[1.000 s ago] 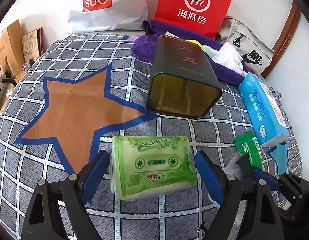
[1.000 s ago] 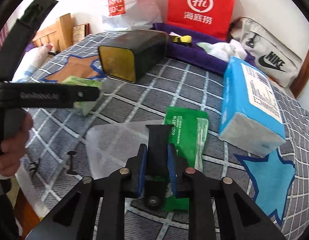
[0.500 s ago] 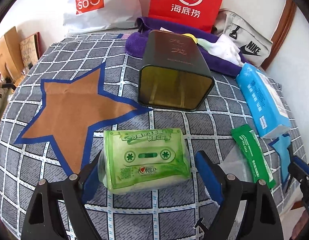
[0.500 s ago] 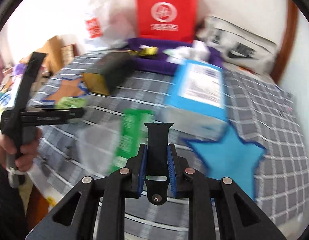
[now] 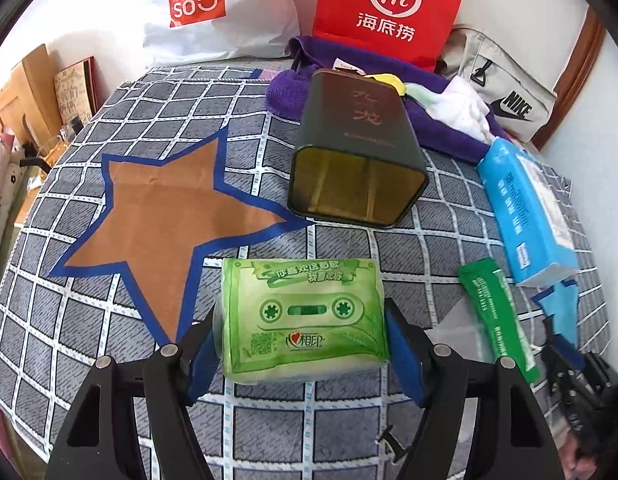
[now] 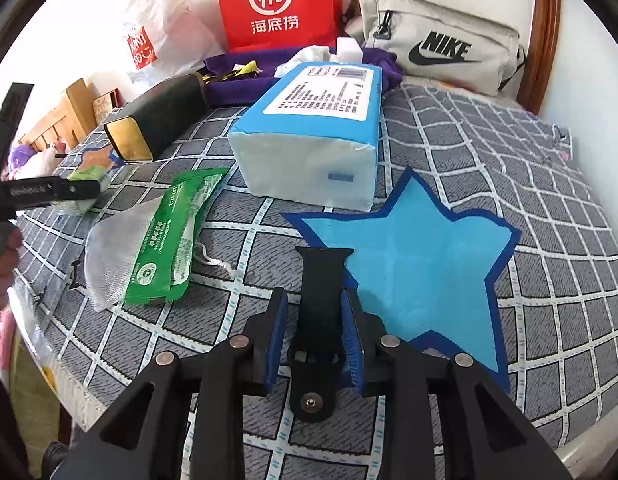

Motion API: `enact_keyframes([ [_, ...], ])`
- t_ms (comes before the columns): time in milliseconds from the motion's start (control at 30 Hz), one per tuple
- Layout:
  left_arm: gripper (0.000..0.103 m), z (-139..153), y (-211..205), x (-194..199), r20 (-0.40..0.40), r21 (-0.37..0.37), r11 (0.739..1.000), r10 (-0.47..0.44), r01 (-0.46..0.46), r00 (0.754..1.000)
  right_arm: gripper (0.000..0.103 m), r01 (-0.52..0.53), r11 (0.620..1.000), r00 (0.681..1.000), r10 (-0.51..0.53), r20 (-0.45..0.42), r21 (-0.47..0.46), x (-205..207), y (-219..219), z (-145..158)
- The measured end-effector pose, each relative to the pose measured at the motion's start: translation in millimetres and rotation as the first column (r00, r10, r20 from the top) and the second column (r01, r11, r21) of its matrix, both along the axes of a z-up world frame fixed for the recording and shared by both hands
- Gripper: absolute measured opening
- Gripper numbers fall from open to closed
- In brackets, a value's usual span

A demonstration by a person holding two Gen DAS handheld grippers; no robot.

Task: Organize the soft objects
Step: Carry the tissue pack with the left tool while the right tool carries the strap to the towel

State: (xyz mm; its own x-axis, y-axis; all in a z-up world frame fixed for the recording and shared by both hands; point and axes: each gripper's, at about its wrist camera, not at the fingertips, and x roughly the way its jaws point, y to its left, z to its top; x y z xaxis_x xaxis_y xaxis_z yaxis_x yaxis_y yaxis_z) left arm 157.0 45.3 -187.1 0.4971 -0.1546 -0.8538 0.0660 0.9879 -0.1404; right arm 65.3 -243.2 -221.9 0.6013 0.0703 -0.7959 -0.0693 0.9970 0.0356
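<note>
Two tools were mine, one per hand, over a bed (image 5: 129, 312) with a grey checked cover. Around: an orange star patch (image 5: 161, 208) left of centre, a dark tin (image 5: 357, 160) lying on its side with its open mouth toward me, a purple towel (image 5: 449, 128) behind it, a red paper bag (image 5: 389, 8), a white Miniso bag (image 5: 213, 12) and a grey Nike pouch (image 6: 441, 40) against the wall. A blue tissue pack (image 6: 313, 136) lay beside a blue star patch (image 6: 413, 268); a green sachet (image 6: 173, 240) rested on a white mesh bag (image 6: 113, 248). Nothing sat between the tin's mouth and the green tissue pack (image 5: 305, 320).

That green pack lay flat on the bed just in front of the tin, printed face up, long axis running left to right across my view.

My left tool (image 5: 305, 348) had just been closing; its blue pads sat at both short ends of the green pack, touching or just about, and I couldn't tell if they pressed.

My right tool (image 6: 313, 336) had just been opening a little; a black strap (image 6: 321, 280) stood upright between its pads, with narrow gaps showing on both sides, at the edge of the blue star.
</note>
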Motion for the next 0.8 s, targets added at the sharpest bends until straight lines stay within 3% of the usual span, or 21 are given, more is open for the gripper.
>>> enact_keyframes([
  [33,0.071,2,0,0,-0.002,-0.004,1.0,0.0,0.0,1.0,0.021,-0.001,1.0,1.0,0.001,0.008,-0.02,0,2,0],
  [200,0.071,18,5,-1,0.016,-0.035,0.999,0.007,-0.007,1.0,0.021,-0.007,1.0,1.0,0.007,-0.007,-0.004,2,0,9],
  [567,0.071,62,10,12,0.046,-0.081,0.997,0.008,-0.004,0.999,0.021,-0.097,0.991,0.993,0.09,0.083,0.093,24,6,76],
  [800,0.071,81,6,38,0.052,-0.094,0.996,-0.006,0.011,0.999,0.021,-0.088,0.994,0.986,0.078,0.15,0.062,57,4,114],
])
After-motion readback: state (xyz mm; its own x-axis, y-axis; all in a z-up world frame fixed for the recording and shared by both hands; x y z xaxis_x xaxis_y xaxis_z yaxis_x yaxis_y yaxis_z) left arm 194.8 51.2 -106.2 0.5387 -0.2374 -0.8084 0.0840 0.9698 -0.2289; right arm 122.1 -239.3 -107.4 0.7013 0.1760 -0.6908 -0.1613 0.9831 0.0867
